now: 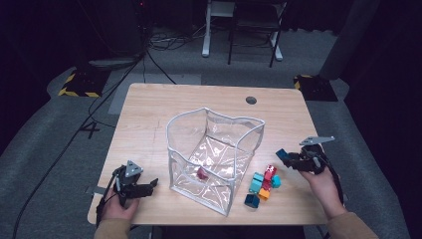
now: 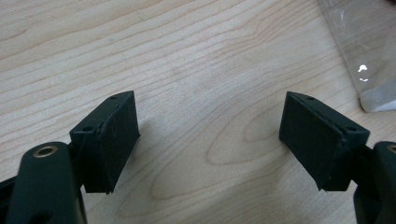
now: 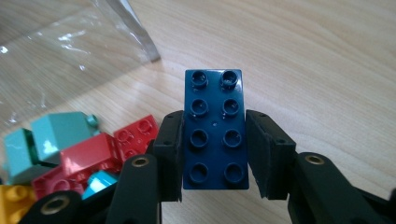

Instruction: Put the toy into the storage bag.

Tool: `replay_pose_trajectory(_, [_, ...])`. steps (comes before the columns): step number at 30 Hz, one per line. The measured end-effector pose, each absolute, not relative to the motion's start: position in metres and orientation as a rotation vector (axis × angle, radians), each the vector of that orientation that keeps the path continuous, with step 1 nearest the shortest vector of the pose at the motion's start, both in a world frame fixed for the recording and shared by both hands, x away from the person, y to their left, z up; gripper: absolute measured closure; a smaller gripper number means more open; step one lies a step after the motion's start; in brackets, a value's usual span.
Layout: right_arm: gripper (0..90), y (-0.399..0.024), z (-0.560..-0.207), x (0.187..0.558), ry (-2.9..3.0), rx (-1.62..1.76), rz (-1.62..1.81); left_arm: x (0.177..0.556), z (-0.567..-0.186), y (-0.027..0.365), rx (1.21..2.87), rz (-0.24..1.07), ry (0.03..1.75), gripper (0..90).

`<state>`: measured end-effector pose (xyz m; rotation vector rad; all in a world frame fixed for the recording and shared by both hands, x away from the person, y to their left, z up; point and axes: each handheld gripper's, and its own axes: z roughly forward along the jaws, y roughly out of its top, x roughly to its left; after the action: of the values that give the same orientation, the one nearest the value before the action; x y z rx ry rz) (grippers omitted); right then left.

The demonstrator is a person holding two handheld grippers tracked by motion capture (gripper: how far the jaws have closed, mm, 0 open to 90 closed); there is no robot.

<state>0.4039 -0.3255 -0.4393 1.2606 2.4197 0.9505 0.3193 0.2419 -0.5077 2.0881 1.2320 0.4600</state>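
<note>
Bricks are going into the clear bag (image 1: 214, 149) standing open mid-table (image 1: 149, 107), as I am reading it; one red brick (image 1: 202, 173) is lying inside already; the loose pile (image 1: 262, 185) is waiting just beside the bag's right wall, so most of the work is remaining. My right gripper (image 3: 214, 154) is clamping a dark blue brick (image 3: 215, 128) by its long sides, studs facing the camera, above the table near the pile. My left gripper (image 2: 210, 135) is resting released over bare wood, jaws standing wide with nothing between them.
</note>
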Motion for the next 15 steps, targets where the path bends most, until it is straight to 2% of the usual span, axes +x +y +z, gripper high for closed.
replay_pose_trajectory(7, [59.5, -0.323, -0.412, 0.400, 2.437, 1.210, 1.030, 0.319, -0.508, 0.242, 2.088, 0.460, 1.231, 20.2])
replay_pose_trajectory(15, [59.5, -0.316, -0.365, 0.392, 2.453, 1.132, 1.118, 0.319, -0.508, 0.242, 2.086, 0.460, 1.234, 20.1])
